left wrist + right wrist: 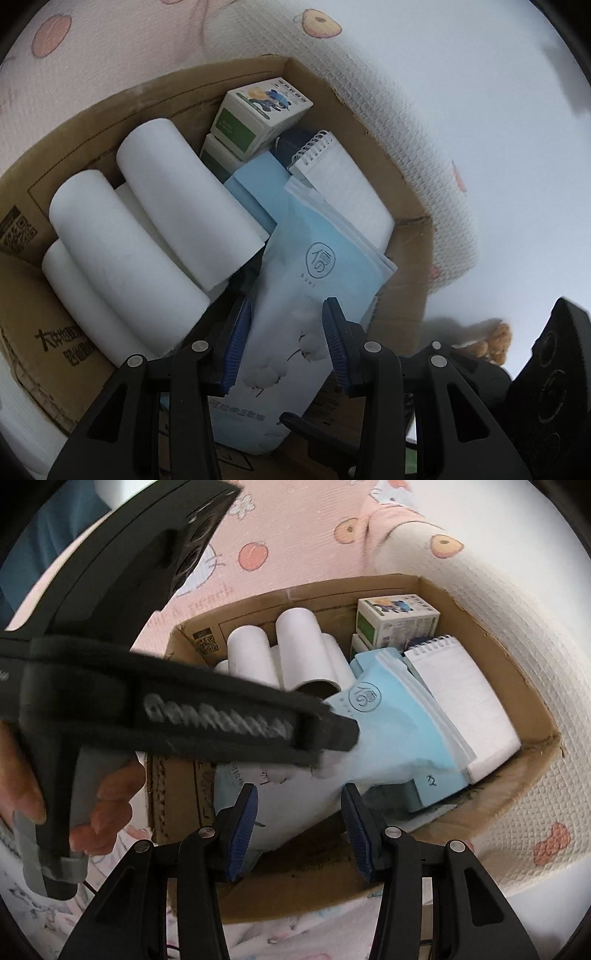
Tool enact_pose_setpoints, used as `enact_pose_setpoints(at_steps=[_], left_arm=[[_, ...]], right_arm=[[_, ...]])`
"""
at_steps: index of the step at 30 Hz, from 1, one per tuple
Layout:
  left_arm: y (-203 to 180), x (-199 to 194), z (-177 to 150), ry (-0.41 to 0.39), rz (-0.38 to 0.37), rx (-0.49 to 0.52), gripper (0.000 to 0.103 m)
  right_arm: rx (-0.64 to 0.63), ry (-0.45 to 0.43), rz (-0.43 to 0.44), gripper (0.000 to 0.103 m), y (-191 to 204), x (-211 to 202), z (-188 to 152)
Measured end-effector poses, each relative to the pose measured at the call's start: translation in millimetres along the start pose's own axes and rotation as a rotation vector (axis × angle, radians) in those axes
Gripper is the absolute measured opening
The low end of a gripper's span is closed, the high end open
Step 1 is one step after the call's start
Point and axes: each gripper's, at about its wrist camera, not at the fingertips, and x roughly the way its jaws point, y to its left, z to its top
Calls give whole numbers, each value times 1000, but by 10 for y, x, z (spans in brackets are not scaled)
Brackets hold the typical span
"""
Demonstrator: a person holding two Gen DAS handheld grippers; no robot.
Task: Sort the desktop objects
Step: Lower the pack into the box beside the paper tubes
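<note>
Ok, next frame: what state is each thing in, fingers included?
cardboard box: open on top, partly filled.
pale blue pack: tilted, far end down in the box.
left gripper: fingers closed on the pack.
right gripper: fingers astride the pack, contact unclear.
white rolls: on their sides, piled.
spiral notepad: lined page showing.
small cartons: closed, stacked two high.
</note>
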Motion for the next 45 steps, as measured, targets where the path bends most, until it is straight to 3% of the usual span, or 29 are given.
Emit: enact_pose_setpoints(at_steps=[8,12,13,15,18,22,23,25,26,29,34,38,41,45], left_arm=[[12,29,68,45,4,7,44],[48,-36,78,50,-2,-15,46],[60,-65,72,48,-9,-19,46],[69,-114,76,47,-21,-23,49],[51,-217,72,38,-15,-22,51],[6,-317,103,-18,-49,-34,51],[-9,-330,114,-36,-58,-40,51],[-55,-333,125,-66,-62,-55,51],[-60,-341,127,-78,-57,-60,50],[-109,-294,149,-101,-47,-72,37],[-133,-77,220,-80,-46,-124,32],[-154,51,262,-75,47,-105,28],[-129,133,240,-46,98,-102,19],[-65,181,173,17,59,-130,11]], right_arm=[[56,53,89,45,-172,18,27],[84,61,92,46,-251,-62,29],[98,64,95,47,-275,-81,32],[133,73,91,60,-331,-120,44],[181,69,117,62,-414,-215,47],[232,34,89,62,-514,-387,61],[255,20,88,61,-550,-424,58],[308,-28,96,43,-649,-482,96],[310,-43,89,29,-676,-489,129],[319,-26,25,28,-723,-391,244],[300,39,-86,28,-801,-231,331],[257,77,-78,28,-817,-102,375],[222,106,-62,28,-789,-3,395],[201,159,18,28,-715,197,375]])
